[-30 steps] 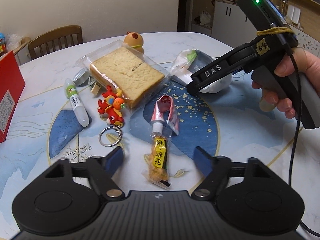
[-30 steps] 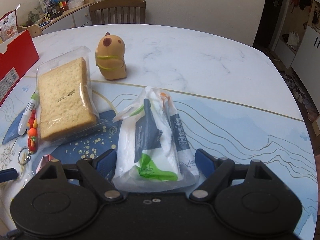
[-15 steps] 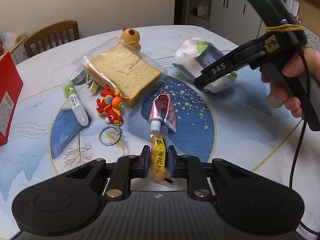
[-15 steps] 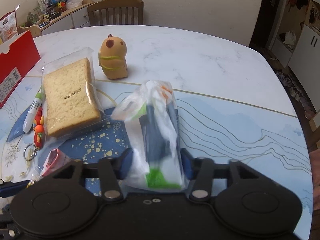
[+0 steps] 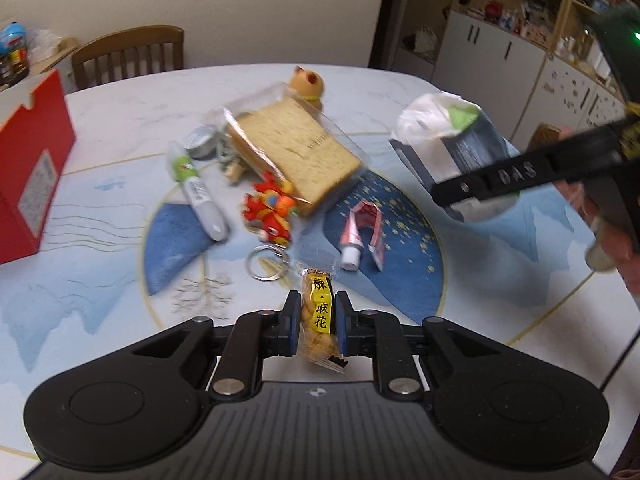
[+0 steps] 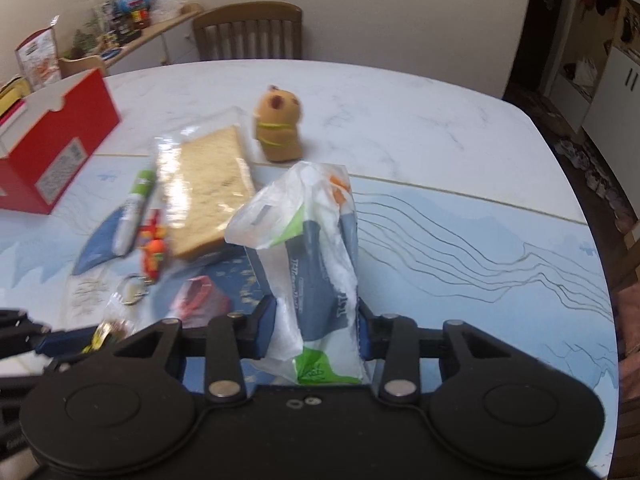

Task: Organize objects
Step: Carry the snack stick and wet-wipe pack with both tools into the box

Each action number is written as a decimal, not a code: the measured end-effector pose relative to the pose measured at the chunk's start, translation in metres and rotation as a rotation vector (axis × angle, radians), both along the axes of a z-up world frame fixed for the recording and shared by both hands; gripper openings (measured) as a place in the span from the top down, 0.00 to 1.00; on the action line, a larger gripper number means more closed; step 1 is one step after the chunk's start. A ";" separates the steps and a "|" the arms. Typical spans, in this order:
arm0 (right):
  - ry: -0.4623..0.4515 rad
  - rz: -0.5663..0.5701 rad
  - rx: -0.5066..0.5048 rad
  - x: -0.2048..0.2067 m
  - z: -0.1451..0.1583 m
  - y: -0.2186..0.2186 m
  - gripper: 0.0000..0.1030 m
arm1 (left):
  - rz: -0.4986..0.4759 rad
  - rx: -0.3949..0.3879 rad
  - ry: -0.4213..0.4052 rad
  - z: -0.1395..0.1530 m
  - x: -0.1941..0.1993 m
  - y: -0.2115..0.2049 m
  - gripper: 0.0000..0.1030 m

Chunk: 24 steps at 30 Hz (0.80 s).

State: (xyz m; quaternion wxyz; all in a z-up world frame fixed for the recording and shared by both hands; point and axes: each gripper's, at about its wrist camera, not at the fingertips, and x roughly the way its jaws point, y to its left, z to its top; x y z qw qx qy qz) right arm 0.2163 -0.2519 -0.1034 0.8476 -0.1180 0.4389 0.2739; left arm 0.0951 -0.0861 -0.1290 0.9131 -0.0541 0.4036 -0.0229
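Note:
My left gripper [image 5: 317,318] is shut on a small yellow snack packet [image 5: 318,316] and holds it above the table. My right gripper [image 6: 316,330] is shut on a white, blue and green plastic pack [image 6: 310,264], lifted off the table; the pack also shows in the left wrist view [image 5: 452,148]. On the table lie a bagged bread slice [image 5: 296,152], a red toy keychain [image 5: 272,212], a green-capped marker [image 5: 196,192], a bent pink tube [image 5: 360,228] and a brown plush toy [image 6: 278,128].
A red box [image 5: 32,168] stands at the table's left edge. A roll of tape [image 5: 200,144] lies beside the bread. A wooden chair [image 6: 248,32] stands behind the table. Cabinets and shelves [image 5: 500,48] are at the right.
Both grippers closed from open, the left on the snack packet and the right on the plastic pack. Both have since lifted their objects off the table.

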 end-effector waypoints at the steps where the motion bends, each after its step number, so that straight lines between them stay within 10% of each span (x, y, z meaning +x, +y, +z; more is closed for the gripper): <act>1: -0.002 0.007 0.005 -0.004 0.004 0.003 0.62 | 0.010 -0.005 0.001 0.003 -0.001 0.004 0.84; 24: -0.048 0.125 0.018 -0.067 0.086 0.142 0.62 | 0.090 -0.040 -0.150 0.092 -0.020 0.144 0.84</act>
